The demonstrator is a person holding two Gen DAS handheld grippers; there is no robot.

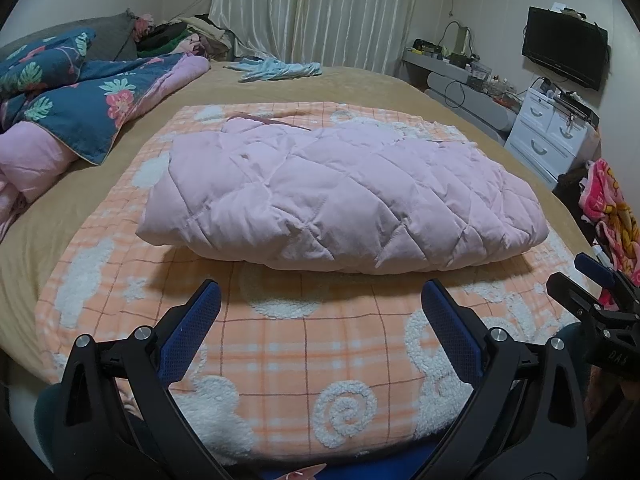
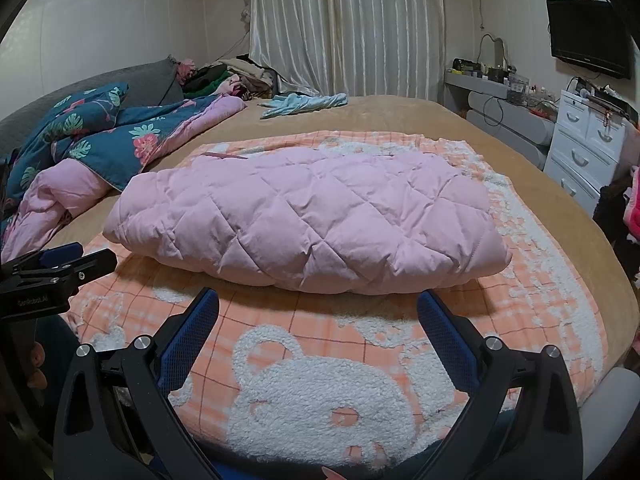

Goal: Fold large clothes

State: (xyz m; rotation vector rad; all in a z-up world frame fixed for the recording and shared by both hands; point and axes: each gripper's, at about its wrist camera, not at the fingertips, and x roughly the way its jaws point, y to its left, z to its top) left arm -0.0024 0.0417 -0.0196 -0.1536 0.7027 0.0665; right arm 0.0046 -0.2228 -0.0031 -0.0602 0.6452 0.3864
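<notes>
A pink quilted jacket (image 1: pixel 340 196) lies folded into a thick bundle on an orange plaid blanket (image 1: pixel 280 344) on the bed; it also shows in the right wrist view (image 2: pixel 312 220). My left gripper (image 1: pixel 320 292) is open and empty, just short of the jacket's near edge. My right gripper (image 2: pixel 318 300) is open and empty, also just in front of the jacket. The right gripper shows at the right edge of the left wrist view (image 1: pixel 596 280). The left gripper shows at the left edge of the right wrist view (image 2: pixel 60 264).
A blue floral quilt (image 1: pixel 80 92) is heaped at the bed's left. A light blue cloth (image 1: pixel 280 70) lies at the far end. White drawers (image 1: pixel 552 132) and a wall TV (image 1: pixel 564 52) stand at the right. A pink patterned cloth (image 1: pixel 612 216) hangs at the right edge.
</notes>
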